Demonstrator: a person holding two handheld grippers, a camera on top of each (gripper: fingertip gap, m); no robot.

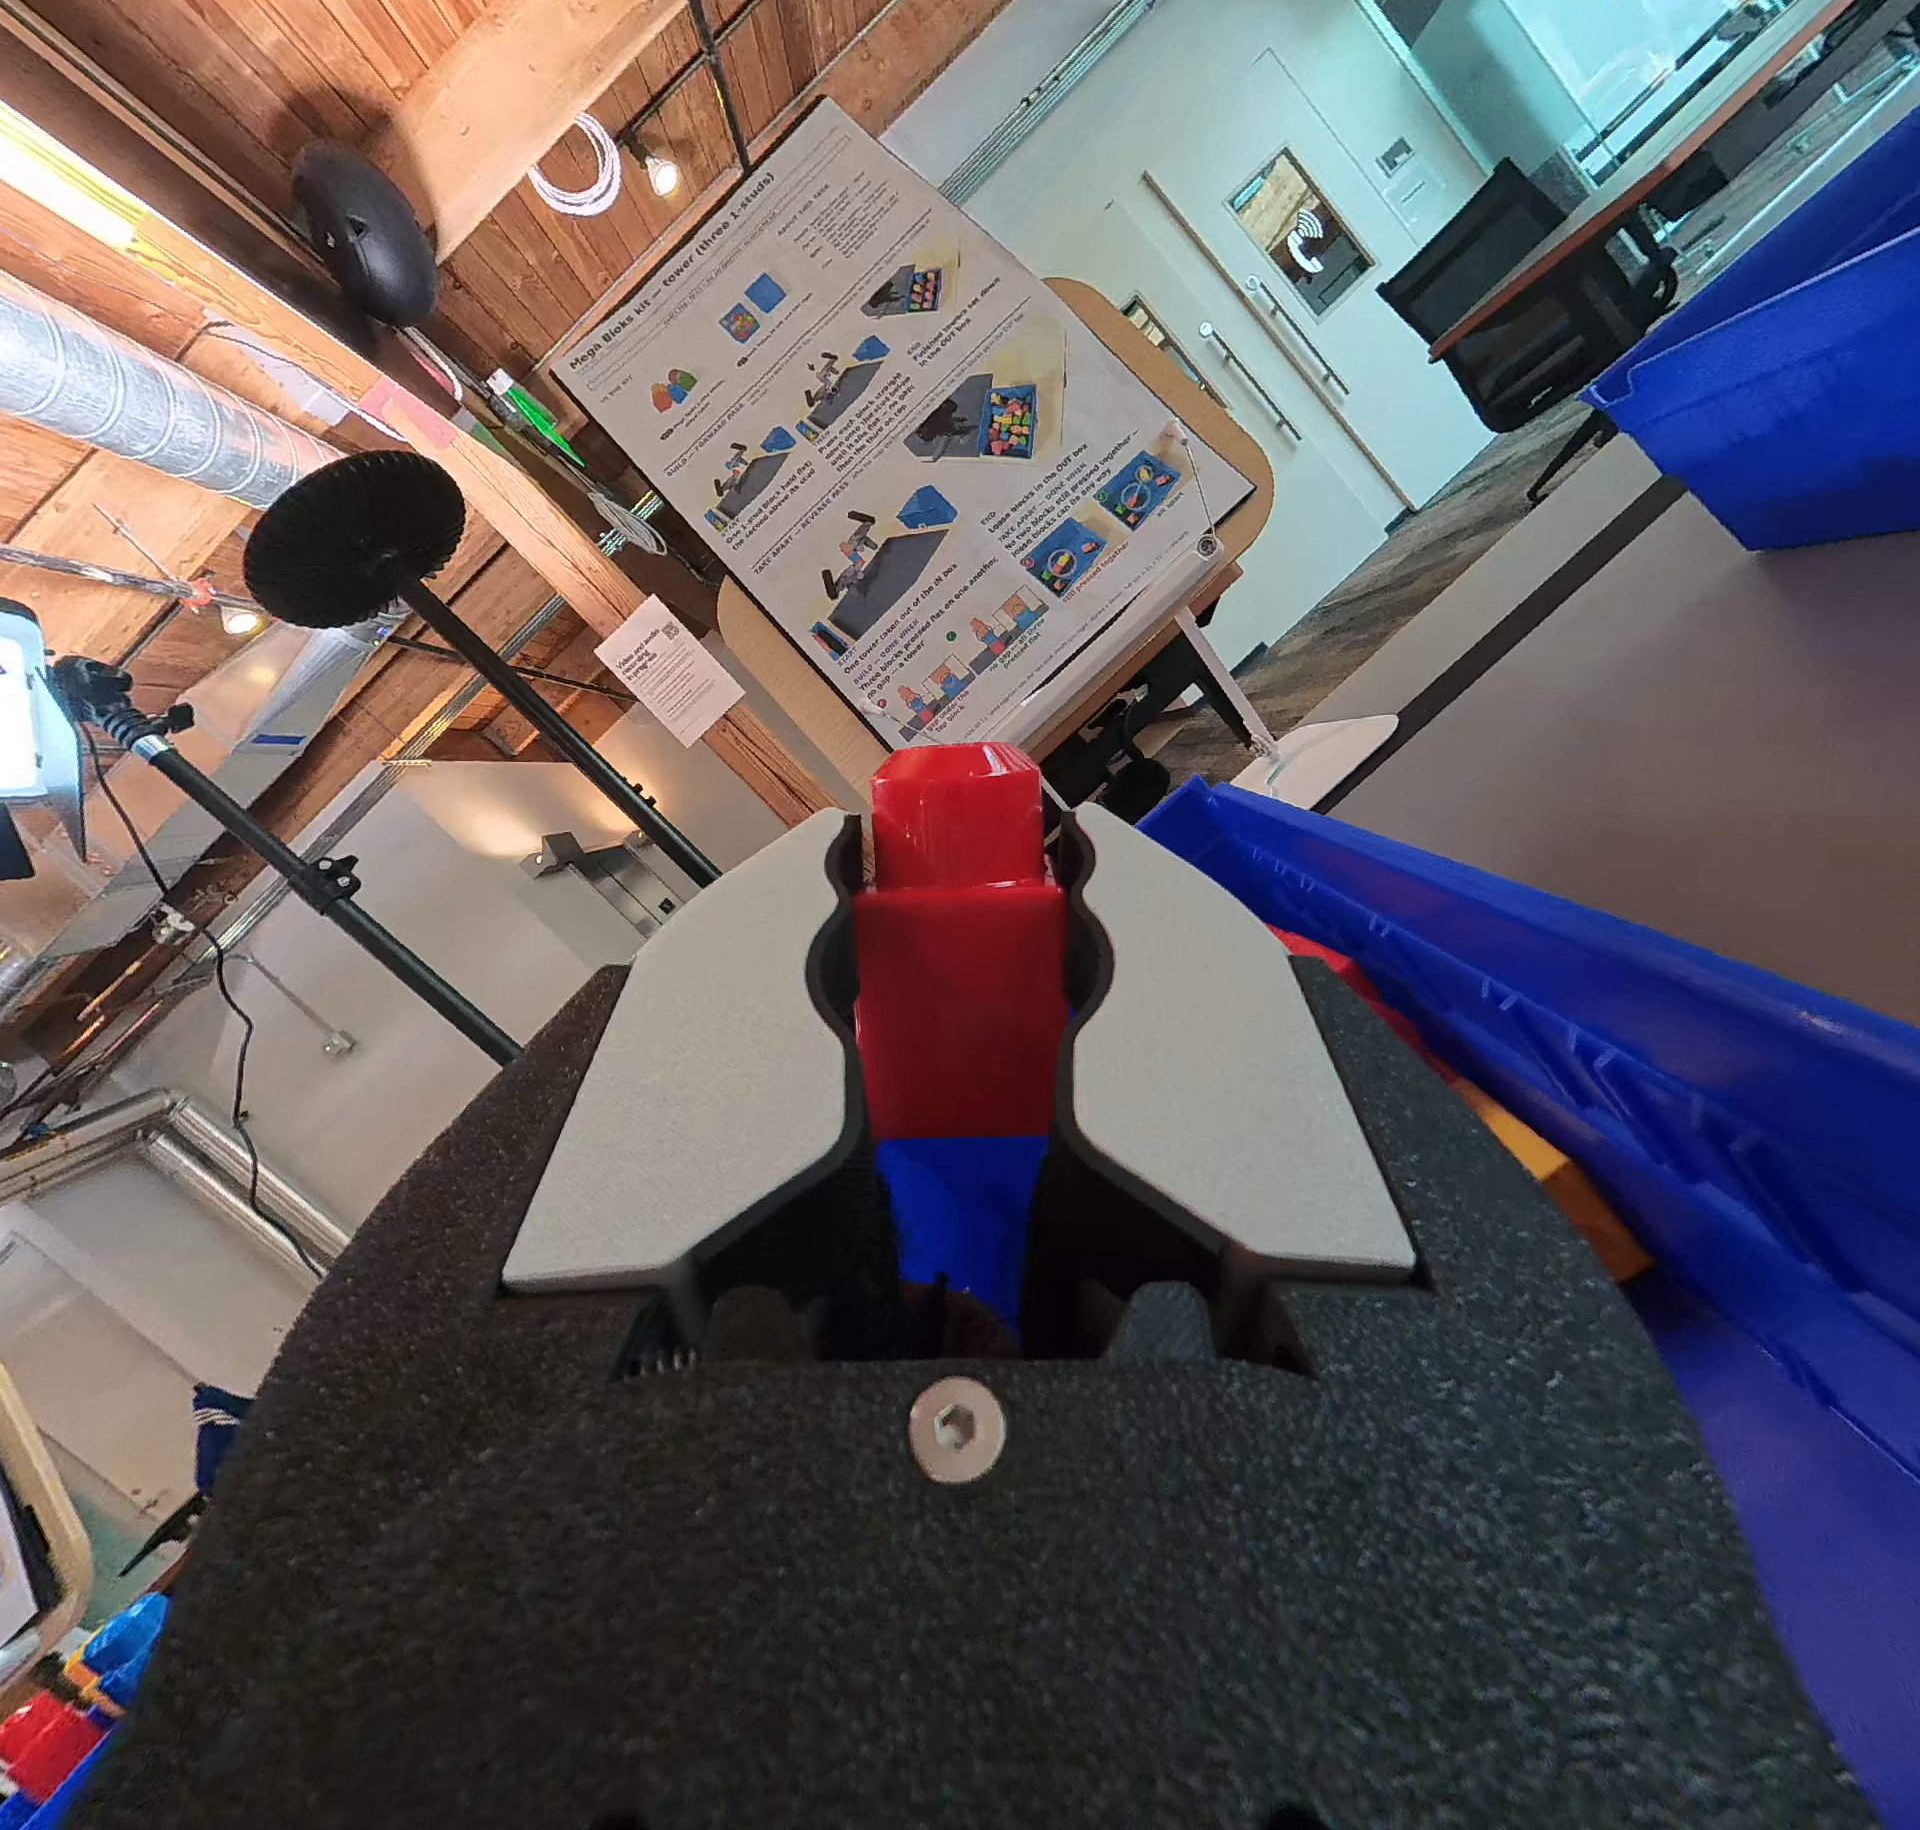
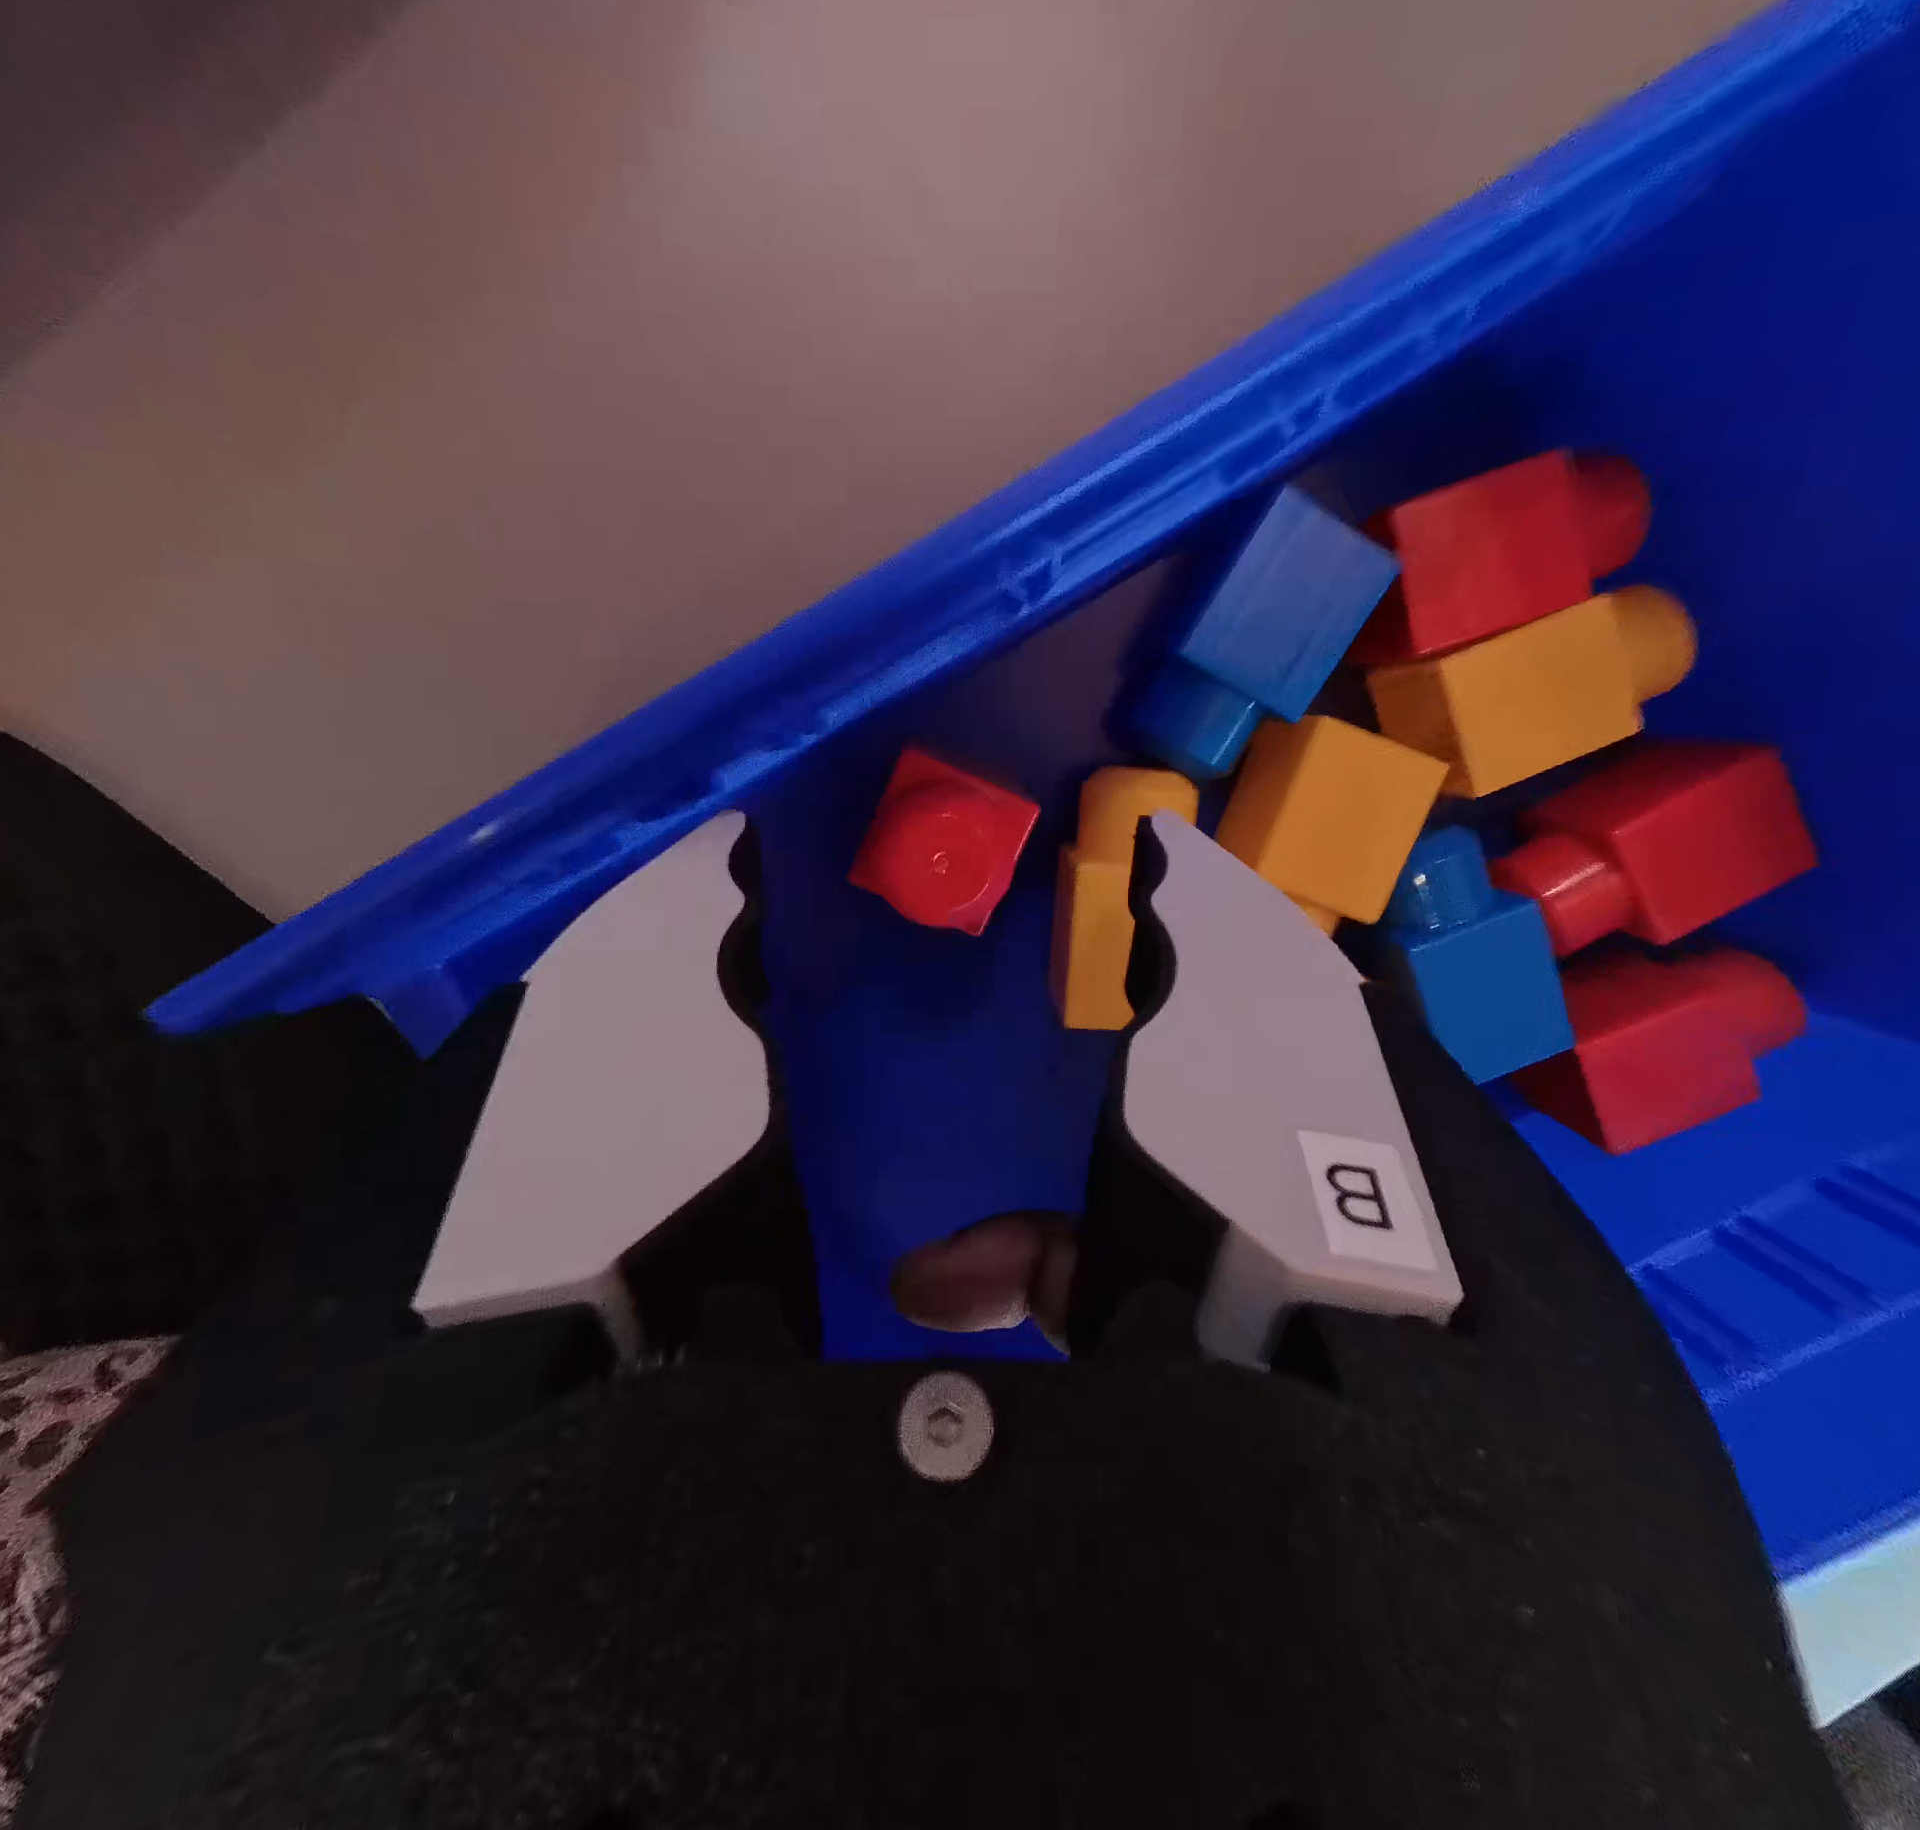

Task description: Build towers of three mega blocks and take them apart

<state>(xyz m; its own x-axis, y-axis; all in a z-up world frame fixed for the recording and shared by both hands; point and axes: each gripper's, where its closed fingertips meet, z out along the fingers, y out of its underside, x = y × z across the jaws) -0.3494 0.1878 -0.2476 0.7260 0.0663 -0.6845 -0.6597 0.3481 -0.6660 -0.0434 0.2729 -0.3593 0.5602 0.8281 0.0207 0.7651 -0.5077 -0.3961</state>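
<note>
L gripper (image 1: pixel 961 845) jaws clamped on red block (image 1: pixel 956 1011) stacked on a blue block (image 1: pixel 956 1209), whose lower part is hidden btwn the fingers. R gripper (image 2: pixel 940 830) jaws apart, empty, over blue bin (image 2: pixel 1143 492) w/ loose blocks; yellow block (image 2: pixel 1096 918) partly hidden behind one finger. View blurry.

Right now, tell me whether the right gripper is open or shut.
Open: right gripper fingers spread apart, nothing between them, above the blue bin.

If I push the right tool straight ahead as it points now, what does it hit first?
Probably the upright red block, which sits between the open fingertips of the right tool. The yellow block beside its right finger may catch first; depth is unclear. Behind both is the blue bin wall.
</note>
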